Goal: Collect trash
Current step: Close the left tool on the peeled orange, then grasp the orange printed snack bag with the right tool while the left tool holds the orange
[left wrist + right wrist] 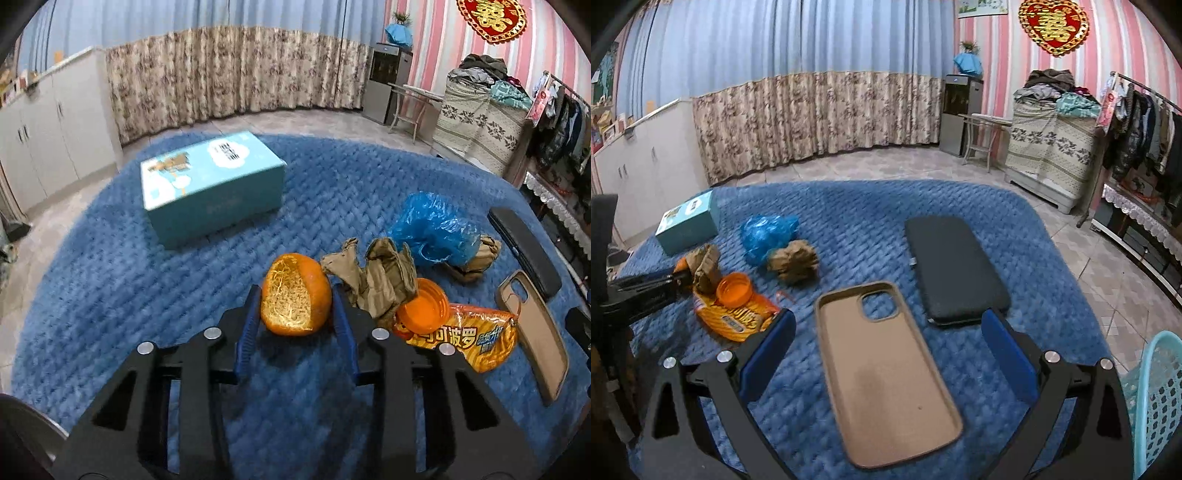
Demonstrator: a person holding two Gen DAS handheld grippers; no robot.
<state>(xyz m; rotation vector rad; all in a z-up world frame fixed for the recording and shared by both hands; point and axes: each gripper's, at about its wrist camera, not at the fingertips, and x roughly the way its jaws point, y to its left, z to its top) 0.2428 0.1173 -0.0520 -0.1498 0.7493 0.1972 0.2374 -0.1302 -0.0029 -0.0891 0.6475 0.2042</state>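
Left hand-held gripper point(295, 310): black frame, blue pads, silver screws.

Both wrist views low over blue blanket point(110, 295), facing curtains, sharing trash pile

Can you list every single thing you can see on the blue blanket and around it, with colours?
orange peel: 1, orange, between the left tongs' fingers
crumpled paper: 2 wads, brown, beside the peel and under the bag
plastic bag: 1, blue, behind the paper
lid: 1, orange, on the snack wrapper
snack wrapper: 1, yellow-orange, right of the peel
box: 1, teal, far left of the blanket
phone case: 1, tan, ahead of the right tongs
flat case: 1, black, behind the phone case
blanket: 1, blue, under everything
basket: 1, turquoise, right edge
left tongs: around the peel, contact unclear
right tongs: open, holding nothing
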